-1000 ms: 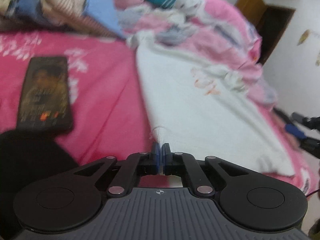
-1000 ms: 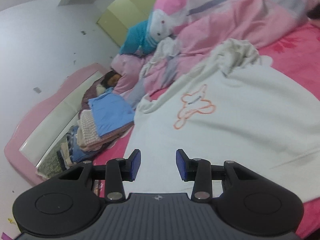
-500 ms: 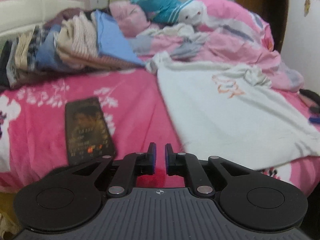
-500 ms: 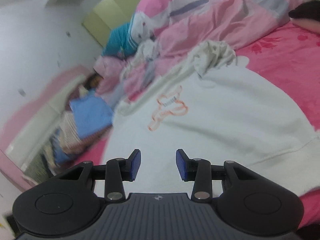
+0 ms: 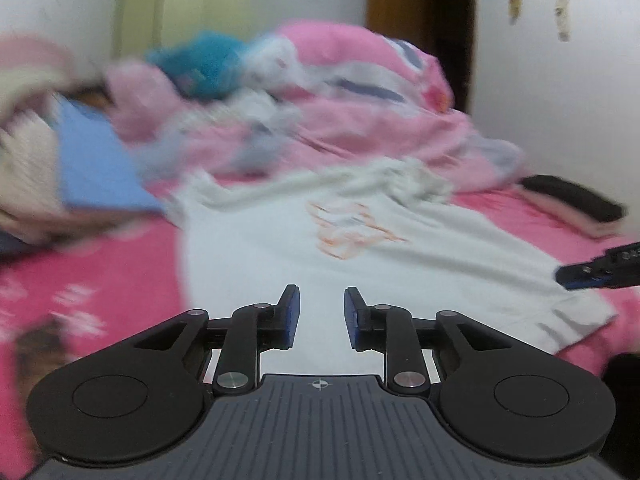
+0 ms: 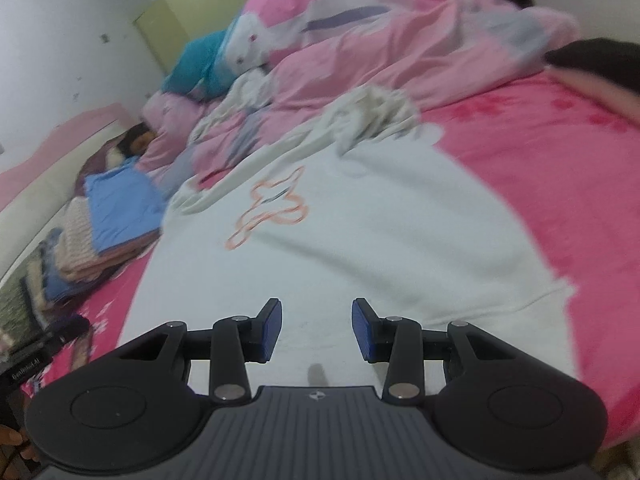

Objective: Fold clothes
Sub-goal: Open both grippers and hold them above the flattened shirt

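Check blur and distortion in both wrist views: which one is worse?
Left wrist view: heavy motion smear across the folded clothes stack and pink duvet; its own claw stays sharp. Right wrist view: milder blur, the white sweatshirt with the orange outline print readable. Both show fisheye bending at the edges.

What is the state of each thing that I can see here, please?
white shirt: spread flat on the bed, print up, collar end bunched, not folded yet.
left gripper: open, jaws just opening, nothing between them.
right gripper: open, empty, above the shirt.
stack of clothes: folded, piled beside the shirt.
pink quilt: crumpled in a heap behind the shirt.
door: open, dark behind.
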Demonstrator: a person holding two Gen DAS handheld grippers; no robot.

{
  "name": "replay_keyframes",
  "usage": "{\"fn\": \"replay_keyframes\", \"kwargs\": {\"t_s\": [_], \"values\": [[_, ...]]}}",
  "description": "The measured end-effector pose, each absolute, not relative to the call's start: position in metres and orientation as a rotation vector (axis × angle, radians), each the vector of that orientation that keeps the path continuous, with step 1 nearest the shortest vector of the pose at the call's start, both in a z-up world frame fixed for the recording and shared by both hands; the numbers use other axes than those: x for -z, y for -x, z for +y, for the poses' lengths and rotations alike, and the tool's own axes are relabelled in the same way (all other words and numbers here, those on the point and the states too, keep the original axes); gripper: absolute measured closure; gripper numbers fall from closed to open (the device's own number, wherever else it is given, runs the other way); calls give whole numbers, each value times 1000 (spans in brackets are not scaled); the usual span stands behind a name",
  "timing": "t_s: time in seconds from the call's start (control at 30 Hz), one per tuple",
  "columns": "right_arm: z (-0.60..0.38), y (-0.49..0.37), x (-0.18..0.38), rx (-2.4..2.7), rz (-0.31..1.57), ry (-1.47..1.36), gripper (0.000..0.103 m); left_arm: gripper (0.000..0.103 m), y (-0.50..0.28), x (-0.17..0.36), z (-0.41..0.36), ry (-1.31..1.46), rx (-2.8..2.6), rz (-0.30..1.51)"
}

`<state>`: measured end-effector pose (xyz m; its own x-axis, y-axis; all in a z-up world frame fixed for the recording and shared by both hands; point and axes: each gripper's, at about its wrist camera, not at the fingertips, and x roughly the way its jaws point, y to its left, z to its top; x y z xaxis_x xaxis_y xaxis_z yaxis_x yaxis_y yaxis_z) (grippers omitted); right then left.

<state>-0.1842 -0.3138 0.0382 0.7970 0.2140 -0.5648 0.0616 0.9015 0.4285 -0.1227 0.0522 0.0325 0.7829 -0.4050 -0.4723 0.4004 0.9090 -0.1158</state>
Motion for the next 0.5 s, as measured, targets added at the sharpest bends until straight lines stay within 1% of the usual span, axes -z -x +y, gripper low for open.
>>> {"fn": "replay_keyframes", "kwargs": {"t_s": [0.17,0.2,0.27,0.37,0.5], "values": [[-344,151,-61,-18,599,-445,61,78,85,8,39,81,554,659],[-349,137,-64,-13,600,-434,58,78,81,16,39,91,559,688],[-360,105,-67,0,611,-411,55,78,76,30,43,127,564,735],[-379,46,-59,20,657,-406,46,78,76,34,52,188,577,741],[-413,-36,-35,114,724,-454,45,78,74,36,53,214,578,748]]}}
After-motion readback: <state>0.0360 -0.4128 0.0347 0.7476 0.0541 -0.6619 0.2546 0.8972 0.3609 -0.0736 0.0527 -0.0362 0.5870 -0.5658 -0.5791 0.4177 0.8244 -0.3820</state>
